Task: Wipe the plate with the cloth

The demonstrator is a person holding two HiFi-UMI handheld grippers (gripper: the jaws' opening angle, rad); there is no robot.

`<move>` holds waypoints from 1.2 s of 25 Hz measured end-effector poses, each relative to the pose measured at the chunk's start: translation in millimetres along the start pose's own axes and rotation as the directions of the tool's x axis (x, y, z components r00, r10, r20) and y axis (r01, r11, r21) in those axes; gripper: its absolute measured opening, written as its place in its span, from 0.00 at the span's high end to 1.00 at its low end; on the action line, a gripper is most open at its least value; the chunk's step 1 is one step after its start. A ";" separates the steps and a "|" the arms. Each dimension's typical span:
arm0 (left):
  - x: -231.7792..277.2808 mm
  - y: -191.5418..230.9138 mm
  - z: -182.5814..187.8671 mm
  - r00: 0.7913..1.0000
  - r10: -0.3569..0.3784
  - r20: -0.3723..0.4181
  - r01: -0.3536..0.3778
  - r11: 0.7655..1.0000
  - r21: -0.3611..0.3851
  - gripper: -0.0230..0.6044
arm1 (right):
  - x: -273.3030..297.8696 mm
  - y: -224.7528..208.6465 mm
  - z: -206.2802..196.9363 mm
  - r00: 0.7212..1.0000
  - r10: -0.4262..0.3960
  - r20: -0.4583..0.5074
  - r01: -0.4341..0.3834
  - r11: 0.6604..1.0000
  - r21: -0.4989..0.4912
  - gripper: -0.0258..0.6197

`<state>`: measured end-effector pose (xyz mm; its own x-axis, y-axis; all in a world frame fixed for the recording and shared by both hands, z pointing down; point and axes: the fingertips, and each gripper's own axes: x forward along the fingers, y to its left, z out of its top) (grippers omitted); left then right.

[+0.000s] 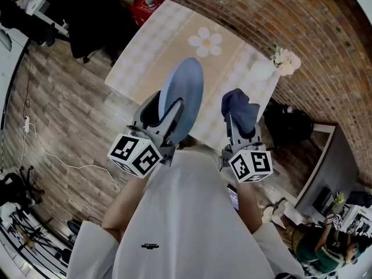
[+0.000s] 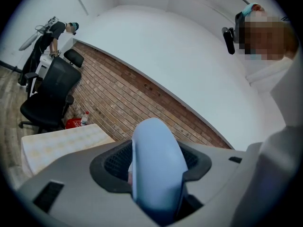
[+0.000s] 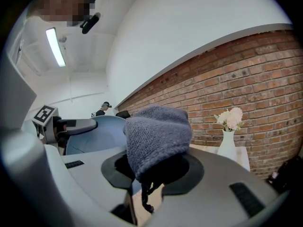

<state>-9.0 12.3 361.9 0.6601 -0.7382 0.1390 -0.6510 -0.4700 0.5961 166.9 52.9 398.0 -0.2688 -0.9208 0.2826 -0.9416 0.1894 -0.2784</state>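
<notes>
I hold both grippers raised side by side over the near edge of the table (image 1: 152, 46), my left gripper (image 1: 167, 118) clamped on the upright light-blue plate (image 1: 183, 93), my right gripper (image 1: 242, 128) clamped on the bunched dark-blue cloth (image 1: 239, 108) just beside it, a white vase (image 3: 227, 146) of pale flowers (image 3: 229, 118) at the far corner.

Head camera is looking steeply down on the table (image 1: 168, 39). Gripper cameras are sitting close behind their jaws, both facing the brick wall (image 2: 142, 103).
</notes>
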 end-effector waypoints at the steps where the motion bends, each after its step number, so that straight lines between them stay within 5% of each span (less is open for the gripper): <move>1: 4.8 5.4 7.5 1.000 -0.014 0.000 0.014 1.000 0.000 0.55 | 8.3 2.1 3.3 1.000 -0.013 0.001 0.013 1.000 0.000 0.76; 16: 48.8 39.8 37.1 0.986 -0.153 -0.062 0.149 0.986 -0.069 0.55 | 68.7 27.0 27.8 0.999 -0.032 0.021 0.033 0.999 -0.034 0.76; 30: 65.4 11.8 35.5 0.964 -0.259 -0.068 0.251 0.963 -0.099 0.55 | 98.9 14.3 11.7 0.997 -0.040 -0.068 0.041 0.999 0.009 0.76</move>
<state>13.2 -58.7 349.9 0.8299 -0.5570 0.0334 -0.4237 -0.5901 0.6872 129.2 -39.4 411.2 -0.2439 -0.9024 0.3552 -0.9500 0.1487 -0.2746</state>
